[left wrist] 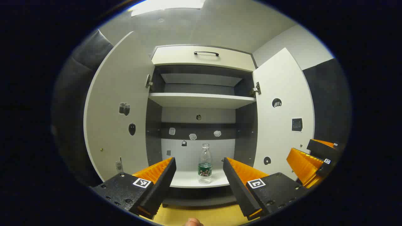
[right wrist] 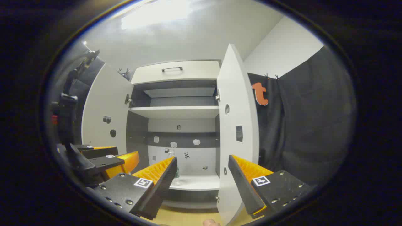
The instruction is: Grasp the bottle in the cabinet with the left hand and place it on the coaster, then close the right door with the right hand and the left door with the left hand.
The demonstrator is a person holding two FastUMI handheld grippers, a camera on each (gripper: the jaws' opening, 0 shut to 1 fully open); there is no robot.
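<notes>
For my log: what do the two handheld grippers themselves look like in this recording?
The left gripper and right gripper look alike. Each has two wedge-shaped jaws that taper toward the tip, with ribbed inner faces. Every jaw sits on a blocky mount studded with small screw heads and carries a square black-and-white marker tag on its top surface.

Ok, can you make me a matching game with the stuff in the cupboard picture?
Things:
1. bottle
2. drawer handle
3. left gripper
4. right door

States or places:
A. swung open
B. standing upright on the bottom shelf
C. at the top, above the upper shelf
D. open, holding nothing

Pairs: 1-B, 2-C, 3-D, 4-A
</notes>
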